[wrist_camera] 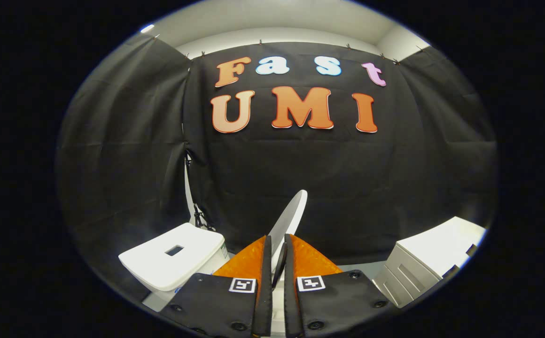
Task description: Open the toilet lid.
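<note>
Gripper at bottom centre, fingers nearly together, both pressing on the edge of the toilet lid. Lid runs up from between the fingers, raised and tilted, tip at mid-frame against the black cloth wall. White tank with a flush button at lower left. White cabinet at lower right.

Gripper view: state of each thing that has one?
Lid: raised, tilted, its edge between the jaws.
Gripper: shut on lid, jaws nearly together.
Tank: cover on, to the left of the jaws.
Cabinet: drawers closed, to the right of the jaws.
</note>
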The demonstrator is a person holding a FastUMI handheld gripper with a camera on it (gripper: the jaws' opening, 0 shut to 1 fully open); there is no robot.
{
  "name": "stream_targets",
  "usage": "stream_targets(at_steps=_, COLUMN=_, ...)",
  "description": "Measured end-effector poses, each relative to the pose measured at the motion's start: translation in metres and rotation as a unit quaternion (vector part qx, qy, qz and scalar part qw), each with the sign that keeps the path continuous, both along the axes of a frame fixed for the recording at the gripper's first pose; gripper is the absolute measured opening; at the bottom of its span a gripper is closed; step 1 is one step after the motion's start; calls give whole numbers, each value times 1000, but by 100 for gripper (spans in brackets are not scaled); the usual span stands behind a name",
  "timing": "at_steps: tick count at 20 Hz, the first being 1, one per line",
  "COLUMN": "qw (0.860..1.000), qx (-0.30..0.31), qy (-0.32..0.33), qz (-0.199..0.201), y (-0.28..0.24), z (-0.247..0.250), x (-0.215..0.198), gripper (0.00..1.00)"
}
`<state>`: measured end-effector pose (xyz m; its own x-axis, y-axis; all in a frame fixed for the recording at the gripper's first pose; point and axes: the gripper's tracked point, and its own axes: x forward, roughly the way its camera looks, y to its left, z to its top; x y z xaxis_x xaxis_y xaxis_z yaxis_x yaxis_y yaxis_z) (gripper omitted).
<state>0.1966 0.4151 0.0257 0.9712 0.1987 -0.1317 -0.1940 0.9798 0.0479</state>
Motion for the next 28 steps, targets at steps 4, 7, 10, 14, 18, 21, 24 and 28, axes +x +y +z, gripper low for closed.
stream_targets(at_steps=4, qw=1000, qx=9, qy=-2, qz=20, y=39, z=15, x=-5, gripper=19)
stream_targets(at_steps=7, qw=999, qx=9, qy=-9, qz=35, y=63, z=22, x=-8, gripper=19)
stream_targets(at_steps=10, qw=999, qx=0, qy=-14, qz=48, y=93, z=28, x=-7, gripper=19)
stream_targets(at_steps=14, qw=998, qx=-6, qy=-20, qz=66, y=136, z=36, x=-10, gripper=19)
stream_targets(at_steps=18, qw=996, qx=-13, qy=-24, qz=86, y=174, z=38, x=-16, gripper=19)
stream_targets(at_steps=21, qw=995, qx=-15, qy=-23, qz=95, y=197, z=37, x=-16, gripper=19)
stream_targets(at_steps=24, qw=993, qx=-17, qy=-18, qz=113, y=222, z=34, x=-18, gripper=19)
stream_targets(at_steps=28, qw=992, qx=-15, qy=-15, qz=128, y=248, z=31, x=-21, gripper=19)
